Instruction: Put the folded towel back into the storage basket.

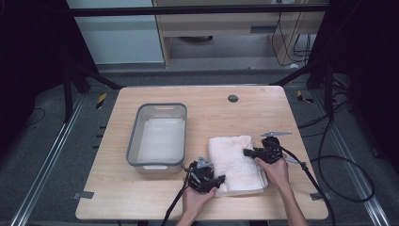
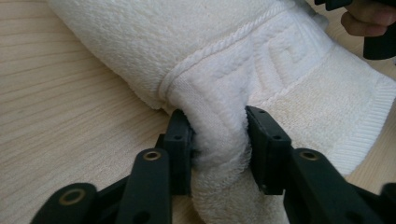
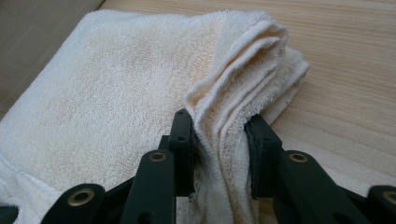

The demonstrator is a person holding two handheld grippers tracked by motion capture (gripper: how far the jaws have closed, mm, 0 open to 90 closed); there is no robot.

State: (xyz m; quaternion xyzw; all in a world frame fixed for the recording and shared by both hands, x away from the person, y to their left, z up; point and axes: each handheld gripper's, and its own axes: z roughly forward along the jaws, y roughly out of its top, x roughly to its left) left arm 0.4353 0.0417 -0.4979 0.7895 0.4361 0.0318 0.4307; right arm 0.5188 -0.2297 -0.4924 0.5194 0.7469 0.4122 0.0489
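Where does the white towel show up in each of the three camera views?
High view: the white towel lies folded at lower centre-right of the table, right of the grey bin.
Left gripper view: towel at top and centre, a bunched corner between the jaws.
Right gripper view: towel at left and centre, folded edges between the jaws.
Shared landmark: the light wooden table.

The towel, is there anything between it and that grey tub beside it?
Nothing visible does. The towel lies right of the grey tub with bare table between, and both the left gripper and right gripper already pinch its edges.
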